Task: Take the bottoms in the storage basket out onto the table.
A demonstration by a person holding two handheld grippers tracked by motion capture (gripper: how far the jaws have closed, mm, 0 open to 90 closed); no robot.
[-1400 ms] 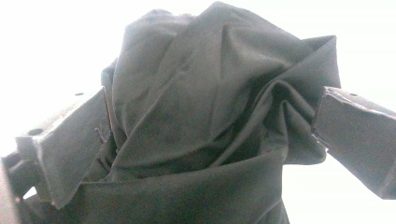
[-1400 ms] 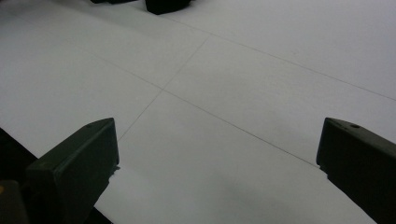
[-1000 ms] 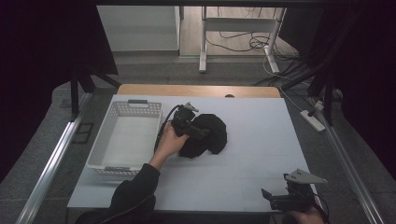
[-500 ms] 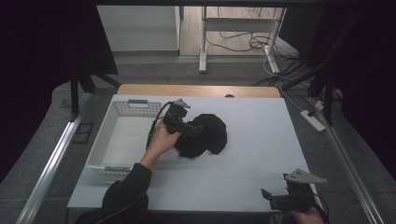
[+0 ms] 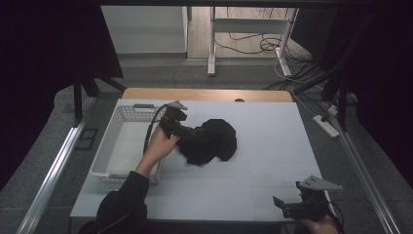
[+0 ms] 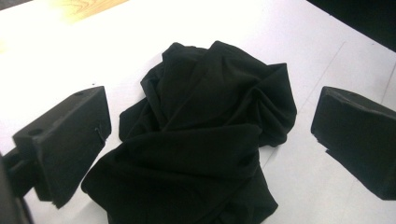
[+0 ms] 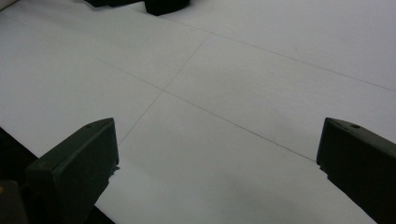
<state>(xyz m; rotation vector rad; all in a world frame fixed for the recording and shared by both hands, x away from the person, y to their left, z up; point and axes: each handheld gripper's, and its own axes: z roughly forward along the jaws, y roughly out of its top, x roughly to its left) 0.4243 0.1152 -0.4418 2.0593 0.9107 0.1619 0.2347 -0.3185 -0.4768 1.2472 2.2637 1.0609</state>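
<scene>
Between our left tool's (image 6: 205,154) spread, released jaws now sits the crumpled black cloth (image 6: 210,135); we have advanced, grasp next.

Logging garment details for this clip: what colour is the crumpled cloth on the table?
The cloth is plain black, no pattern; the left gripper view shows it best.
</scene>
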